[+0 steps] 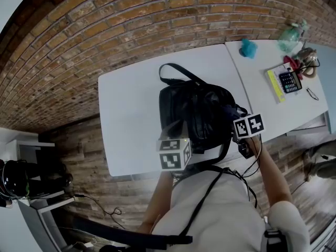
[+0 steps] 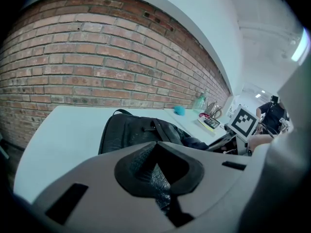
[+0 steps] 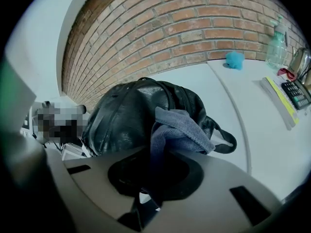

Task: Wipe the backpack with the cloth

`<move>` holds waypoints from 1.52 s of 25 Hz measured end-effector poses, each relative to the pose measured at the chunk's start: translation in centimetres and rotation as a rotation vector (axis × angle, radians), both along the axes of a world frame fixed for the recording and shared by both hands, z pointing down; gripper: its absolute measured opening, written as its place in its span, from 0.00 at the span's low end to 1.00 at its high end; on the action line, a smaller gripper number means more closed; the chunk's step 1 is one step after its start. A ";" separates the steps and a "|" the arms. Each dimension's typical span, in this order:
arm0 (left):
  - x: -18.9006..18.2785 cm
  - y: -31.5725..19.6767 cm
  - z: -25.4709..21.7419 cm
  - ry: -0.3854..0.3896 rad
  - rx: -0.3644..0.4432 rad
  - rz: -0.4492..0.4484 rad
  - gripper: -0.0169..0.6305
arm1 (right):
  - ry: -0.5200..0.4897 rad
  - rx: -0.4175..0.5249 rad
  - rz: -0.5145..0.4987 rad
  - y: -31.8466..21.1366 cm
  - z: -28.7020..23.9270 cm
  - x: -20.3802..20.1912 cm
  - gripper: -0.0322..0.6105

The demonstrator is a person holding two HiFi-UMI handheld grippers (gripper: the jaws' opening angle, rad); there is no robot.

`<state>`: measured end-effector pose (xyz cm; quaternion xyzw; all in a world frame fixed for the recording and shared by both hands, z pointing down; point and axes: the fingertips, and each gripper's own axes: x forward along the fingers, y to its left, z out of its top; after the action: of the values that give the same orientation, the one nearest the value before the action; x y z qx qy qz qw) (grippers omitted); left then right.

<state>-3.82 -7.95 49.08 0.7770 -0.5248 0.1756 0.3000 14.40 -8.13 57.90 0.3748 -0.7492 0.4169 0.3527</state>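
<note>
A person's left gripper [image 2: 158,178] is clamping a fold of the black pebbled-leather backpack [image 2: 131,132] at the bag's near edge, jaws drawn together on it. The right gripper [image 3: 149,183] is pinching a grey-blue terry cloth [image 3: 181,130] between closed jaws, and the cloth's free end is draping onto the backpack's near upper face. The backpack is lying on the white rectangular table [image 1: 131,104], its carry loop pointing away toward the red brick wall [image 1: 131,25] beyond it. The wipe looks to be just starting. Doing it well is likely calling for the left gripper to be pinning the backpack steady while the right is dragging the cloth flat across the leather in overlapping strokes, lightly enough that the bag is not sliding and the cloth is not slipping free. Farther beyond the backpack, a turquoise fuzzy object [image 1: 248,48] and a clear green-tinted bottle [image 1: 290,35] are standing well apart from it.
</note>
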 end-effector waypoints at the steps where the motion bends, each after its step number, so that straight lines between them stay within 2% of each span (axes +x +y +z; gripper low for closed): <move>1: 0.0 0.0 0.0 0.001 0.000 0.000 0.03 | -0.004 0.000 0.000 0.2 -0.1 0.0 0.11; 17: 0.1 0.4 0.1 0.000 -0.005 0.000 0.03 | -0.041 -0.034 -0.009 3.7 -1.1 -0.2 0.11; 31: 0.4 0.4 0.4 -0.002 -0.008 0.007 0.03 | -0.071 -0.168 -0.053 8.8 0.0 -0.4 0.11; 38: 0.2 0.3 0.4 -0.008 -0.008 0.009 0.03 | -0.072 -0.215 -0.070 9.4 0.0 -0.5 0.11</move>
<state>-3.63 -7.62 49.50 0.7776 -0.5216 0.1821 0.3001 13.94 1.32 57.95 0.2930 -0.7249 0.4956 0.3782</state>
